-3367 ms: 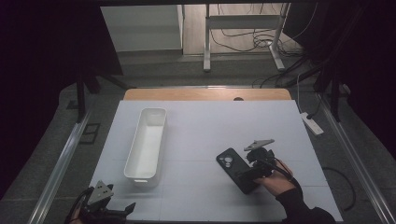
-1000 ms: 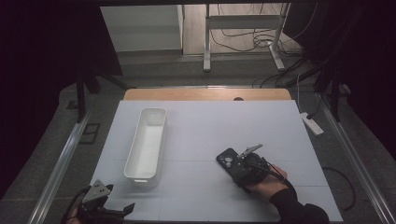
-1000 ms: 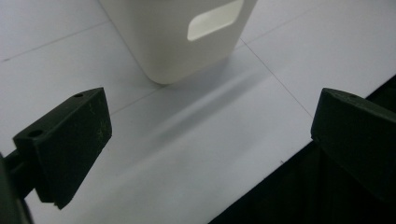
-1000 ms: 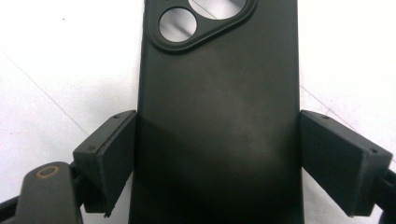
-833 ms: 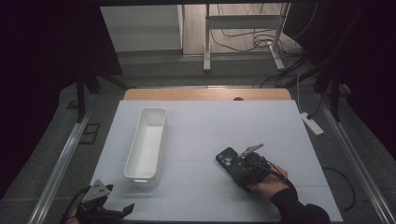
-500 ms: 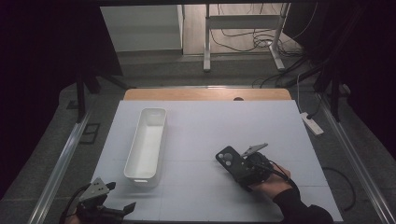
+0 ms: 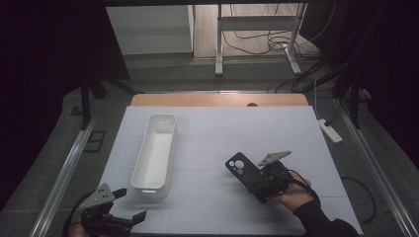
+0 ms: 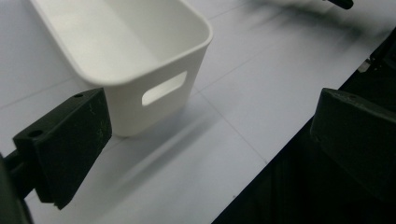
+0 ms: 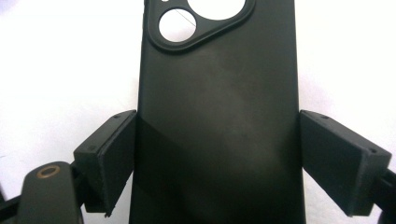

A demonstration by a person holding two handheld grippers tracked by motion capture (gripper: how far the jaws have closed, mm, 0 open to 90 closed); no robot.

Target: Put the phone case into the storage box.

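Both claws are matte black plastic with chunky rectangular jaw blocks, each with a small screw hole near the edge. The right claw [image 7: 261, 178] has a grey three-cornered plate on top, a black cable looping behind it and a dark sleeve behind. The left claw [image 7: 129, 205] has the same grey plate.

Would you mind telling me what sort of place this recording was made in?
Probably a lab or workshop: a white-topped table under a fixed camera, trailing floor cables, metal stand legs and a power strip.
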